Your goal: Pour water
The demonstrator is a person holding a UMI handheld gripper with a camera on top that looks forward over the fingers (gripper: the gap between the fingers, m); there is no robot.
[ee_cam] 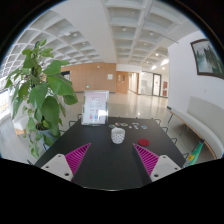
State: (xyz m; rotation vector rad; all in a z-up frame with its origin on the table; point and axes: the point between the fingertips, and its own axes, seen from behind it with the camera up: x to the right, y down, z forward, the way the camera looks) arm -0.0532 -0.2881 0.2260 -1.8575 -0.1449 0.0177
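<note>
Nearest: the hand-held gripper [111,160] with its two fingers spread wide apart, magenta pads [77,155] facing inward, nothing between them and nothing clamped. The fingers hover over the near part of the dark rectangular table [100,170], whose top is bare here. Just ahead of the fingers, roughly on the centre line between them, stands a small white cup [118,134] upright on the table, well clear of both fingertips. Its contents cannot be seen from this angle; whether it holds water is undetermined. Further back, left of the cup, stands a clear upright container or sign-like object with a whitish face [96,106]; too small to tell if it is a jug, a holder or a display stand, and no water level can be read in it. At the left side of the table rises a tall green leafy potted plant [38,90]. Far beyond: a wide indoor hall with a coffered white ceiling [125,25] and a framed picture [208,57] on the right wall. Judgement on progress: task appears at its start. No vessel is grasped, no pouring is visible; approach, grasp, tilt and pour all remain.
</note>
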